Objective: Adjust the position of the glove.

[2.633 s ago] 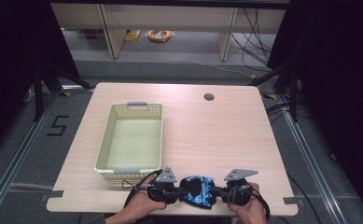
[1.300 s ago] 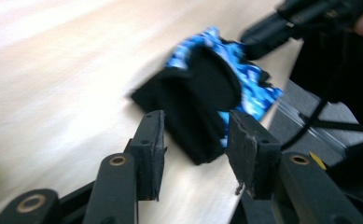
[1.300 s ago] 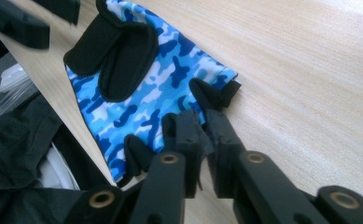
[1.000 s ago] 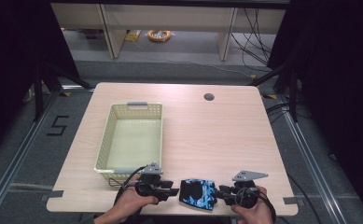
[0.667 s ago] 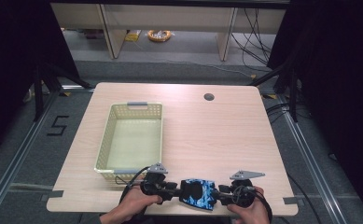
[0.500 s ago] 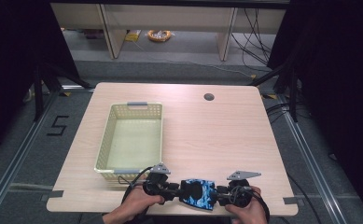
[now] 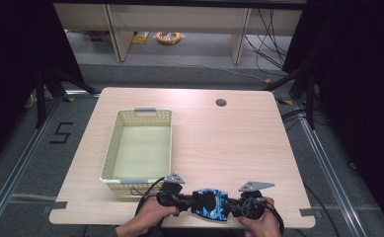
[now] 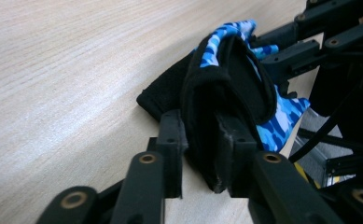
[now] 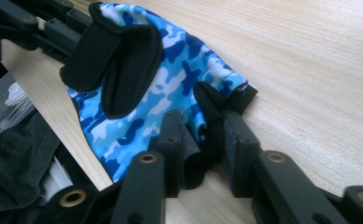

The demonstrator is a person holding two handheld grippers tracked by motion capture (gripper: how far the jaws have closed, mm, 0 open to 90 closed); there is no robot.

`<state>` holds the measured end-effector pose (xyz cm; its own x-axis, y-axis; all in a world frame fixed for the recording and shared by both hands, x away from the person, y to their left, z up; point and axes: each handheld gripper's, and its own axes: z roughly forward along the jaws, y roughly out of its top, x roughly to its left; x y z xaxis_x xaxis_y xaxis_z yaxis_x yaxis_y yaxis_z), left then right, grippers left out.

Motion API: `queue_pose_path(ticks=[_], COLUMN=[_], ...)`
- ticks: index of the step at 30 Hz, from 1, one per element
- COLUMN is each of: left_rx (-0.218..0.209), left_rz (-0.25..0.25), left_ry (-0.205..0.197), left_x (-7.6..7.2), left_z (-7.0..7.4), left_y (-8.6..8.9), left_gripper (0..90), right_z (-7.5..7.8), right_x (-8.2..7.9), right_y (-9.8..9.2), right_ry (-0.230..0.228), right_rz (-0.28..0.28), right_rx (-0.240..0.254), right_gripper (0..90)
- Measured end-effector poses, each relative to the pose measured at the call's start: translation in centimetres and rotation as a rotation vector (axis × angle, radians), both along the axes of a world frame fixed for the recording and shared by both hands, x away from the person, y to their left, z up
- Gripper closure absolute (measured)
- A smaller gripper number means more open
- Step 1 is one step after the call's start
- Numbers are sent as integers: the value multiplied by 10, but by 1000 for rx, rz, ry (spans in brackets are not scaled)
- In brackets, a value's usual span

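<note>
A blue camouflage glove [image 7: 210, 203] with black trim lies at the table's front edge, between the two grippers. My left gripper [image 7: 192, 201] comes at it from the left and is shut on its black cuff edge [image 8: 202, 140]. My right gripper [image 7: 231, 207] comes from the right and is shut on a black-edged fold of the glove [image 9: 202, 126]. In the left gripper view the glove [image 8: 226, 79] rises off the wood, bunched up. In the right gripper view the glove [image 9: 170, 79] shows its black strap. A hand holds each gripper.
A pale yellow mesh basket [image 7: 111, 148] stands left of centre, just behind the left hand. The wooden table [image 7: 229, 143] has a round cable hole [image 7: 221, 102] at the back. Beyond the table are floor rails, cables and black curtains.
A second ago both grippers sat a little farther out from the glove. They have since moved inward from either side, and the glove is now pinched between them.
</note>
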<state>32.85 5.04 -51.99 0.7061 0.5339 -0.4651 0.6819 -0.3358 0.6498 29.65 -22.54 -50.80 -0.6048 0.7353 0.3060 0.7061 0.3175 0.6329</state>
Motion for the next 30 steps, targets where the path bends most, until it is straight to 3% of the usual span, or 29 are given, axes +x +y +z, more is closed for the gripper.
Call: queue_pose_path(ticks=[2, 4, 7, 8, 11, 12, 16, 19, 23, 29, 30], left_rx=[0, -3, -8, -5, -20, -14, -14, -28, -37, -25, -24], left_rz=[-5, -5, -9, -15, -13, -15, -17, -28, -34, -25, -25], left_ry=[-1, -6, -13, -18, -33, -35, -41, -32, -35, -53, -57], left_x=[1, 0, 0, 0, -1, -2, -2, -1, -1, -2, -3], left_z=[0, 1, 2, 3, 5, 6, 9, 9, 11, 11, 13], left_y=[1, 0, -1, 0, -1, -1, -1, 0, 1, 5, 6], left_gripper=[779, 791, 816, 829, 841, 841, 845, 845, 844, 845, 846], right_z=[1, -1, -2, 2, 1, 2, 0, 2, 4, 7, 6], right_x=[0, 0, 0, 0, -1, -1, 0, -1, -2, -4, -5], right_y=[0, 0, 0, -1, 0, -1, -3, -3, -3, -1, 1], right_ry=[23, 9, 4, 20, 8, 10, 0, -2, -8, -23, -24], right_rz=[10, 15, 15, 29, 27, 30, 40, 28, 41, 45, 57], right_rx=[-14, 16, 19, -20, -11, -29, 14, 0, 23, 26, 53], right_gripper=[777, 785, 792, 798, 803, 805, 809, 809, 810, 811, 811])
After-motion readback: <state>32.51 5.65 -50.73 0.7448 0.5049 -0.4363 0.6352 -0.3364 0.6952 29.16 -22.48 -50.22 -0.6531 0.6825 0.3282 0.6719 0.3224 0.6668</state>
